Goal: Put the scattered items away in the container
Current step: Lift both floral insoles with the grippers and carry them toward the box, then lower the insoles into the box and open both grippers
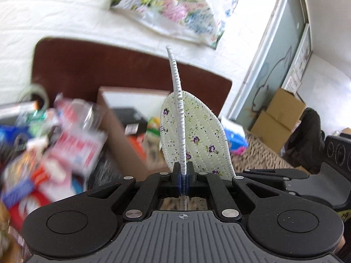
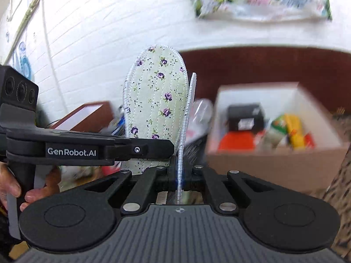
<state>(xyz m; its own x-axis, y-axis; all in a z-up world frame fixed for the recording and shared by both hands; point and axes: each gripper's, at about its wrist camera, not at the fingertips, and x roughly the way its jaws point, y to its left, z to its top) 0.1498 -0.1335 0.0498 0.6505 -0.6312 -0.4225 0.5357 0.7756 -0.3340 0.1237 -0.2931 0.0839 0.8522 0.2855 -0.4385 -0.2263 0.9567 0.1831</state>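
Left wrist view: my left gripper (image 1: 183, 175) has its jaws clamped on a pale-green quilted insole with purple flowers and white stitched rim (image 1: 176, 92), seen edge-on and standing upright above the fingers. A second insole of the same floral fabric (image 1: 197, 140) shows its flat face just to the right, with the black arm of my right gripper (image 1: 274, 173) reaching in at its base. Beyond both stands an open brown cardboard box with a white interior (image 1: 122, 131), holding a black carton and colourful packets. Blurred packets and wrappers (image 1: 54, 144) lie scattered on the surface to the left of the box. A dark-brown headboard (image 1: 87, 65) and a bed with a white cover (image 1: 54, 11) and a floral pillow (image 1: 171, 6) fill the background.

Right wrist view: my right gripper (image 2: 180, 175) has its jaws closed on the edge-on insole (image 2: 188, 109). The other insole (image 2: 153, 96) faces the camera just to the left, gripped at its base by my left gripper (image 2: 169, 148), whose handle a hand (image 2: 26, 188) holds. The cardboard box (image 2: 274, 162) sits to the right, well apart from both insoles.
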